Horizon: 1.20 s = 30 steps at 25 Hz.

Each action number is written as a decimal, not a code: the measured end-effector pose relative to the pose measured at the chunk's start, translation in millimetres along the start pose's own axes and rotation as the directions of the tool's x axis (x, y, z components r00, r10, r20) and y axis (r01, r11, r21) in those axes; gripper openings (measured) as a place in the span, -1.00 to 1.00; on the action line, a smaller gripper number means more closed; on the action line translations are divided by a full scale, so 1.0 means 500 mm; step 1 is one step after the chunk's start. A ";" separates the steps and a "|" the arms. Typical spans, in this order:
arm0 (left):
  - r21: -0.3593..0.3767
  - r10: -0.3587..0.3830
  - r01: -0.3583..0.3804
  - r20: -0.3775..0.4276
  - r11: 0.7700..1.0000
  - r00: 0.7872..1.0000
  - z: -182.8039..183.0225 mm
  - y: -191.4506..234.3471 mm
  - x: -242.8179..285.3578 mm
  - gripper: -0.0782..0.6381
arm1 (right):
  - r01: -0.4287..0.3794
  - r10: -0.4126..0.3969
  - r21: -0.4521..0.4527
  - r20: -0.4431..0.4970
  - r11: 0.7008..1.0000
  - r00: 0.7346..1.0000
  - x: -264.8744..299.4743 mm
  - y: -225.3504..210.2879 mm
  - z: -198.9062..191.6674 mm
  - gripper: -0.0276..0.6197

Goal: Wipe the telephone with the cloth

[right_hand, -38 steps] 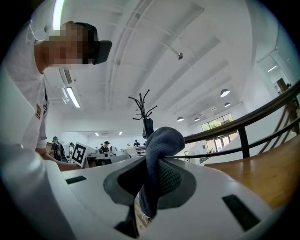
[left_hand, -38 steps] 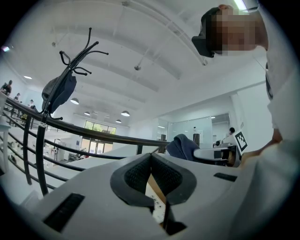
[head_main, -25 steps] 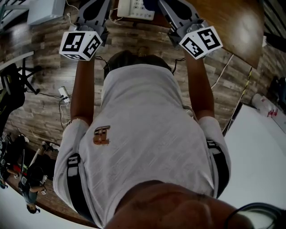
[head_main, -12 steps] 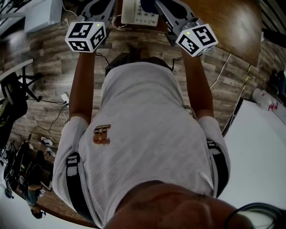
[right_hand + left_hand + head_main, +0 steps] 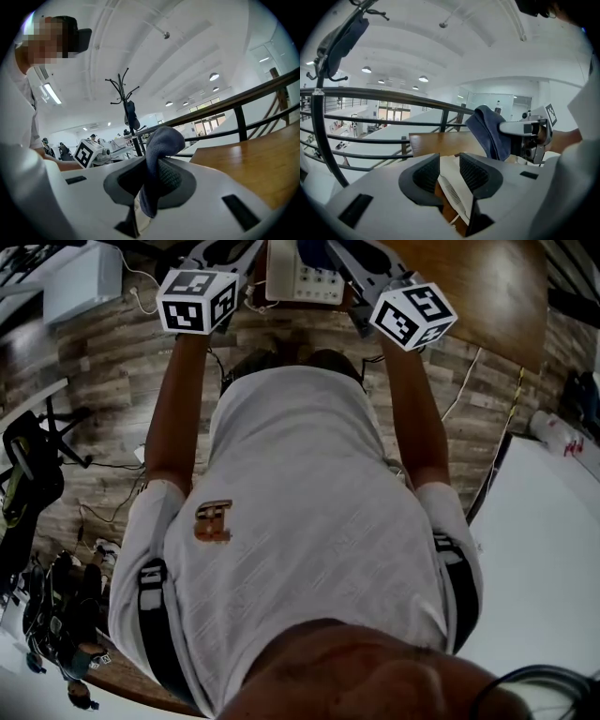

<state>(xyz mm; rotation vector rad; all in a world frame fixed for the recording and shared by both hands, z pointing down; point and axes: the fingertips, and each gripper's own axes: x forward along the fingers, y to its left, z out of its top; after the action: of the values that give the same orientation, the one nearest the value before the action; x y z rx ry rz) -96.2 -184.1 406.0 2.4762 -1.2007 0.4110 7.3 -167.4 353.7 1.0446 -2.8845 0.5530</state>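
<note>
The step in hand looks like bringing the cloth (image 5: pixel 160 140) onto the telephone (image 5: pixel 302 270). Doing it well depends on 2 things. The right claw (image 5: pixel 151 180) should keep its tight pinch on the bunched blue fabric (a loose fold hangs below the pads, and that is the part to press flat on the casing). The strokes should also be short and light, so the telephone does not slide on the desk (image 5: pixel 487 292).

The left claw (image 5: pixel 449 172) has its jaws opening. A white edge of the telephone shows in the gap between them, but the pads appear to stand clear of it, so this claw grips nothing. It could steady the body from the side if needed.

In the head view the telephone sits on the desk between the 2 claws. It is just past the left one's tips and just beside the right one with its cloth.
</note>
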 end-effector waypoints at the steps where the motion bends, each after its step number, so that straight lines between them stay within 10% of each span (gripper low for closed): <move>1: -0.012 -0.014 0.014 -0.023 1.000 1.000 -0.009 -0.002 0.009 -0.42 | 0.001 -0.001 0.014 -0.022 1.000 1.000 0.007 -0.003 -0.007 -0.70; 17: -0.209 -0.123 0.066 -0.272 0.976 0.954 -0.134 -0.002 0.096 -0.36 | -0.031 0.090 0.187 -0.319 0.982 0.943 0.118 -0.057 -0.117 -0.70; 30: -0.265 -0.157 0.089 -0.249 0.960 0.956 -0.146 0.000 0.102 -0.35 | 0.203 -0.129 0.103 -0.483 0.974 0.866 0.092 -0.163 -0.211 -0.70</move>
<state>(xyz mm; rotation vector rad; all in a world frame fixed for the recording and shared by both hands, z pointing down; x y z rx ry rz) -73.2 -187.5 492.1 2.1811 -0.9205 0.5072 12.5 -218.3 485.1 0.9919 -2.3301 0.8855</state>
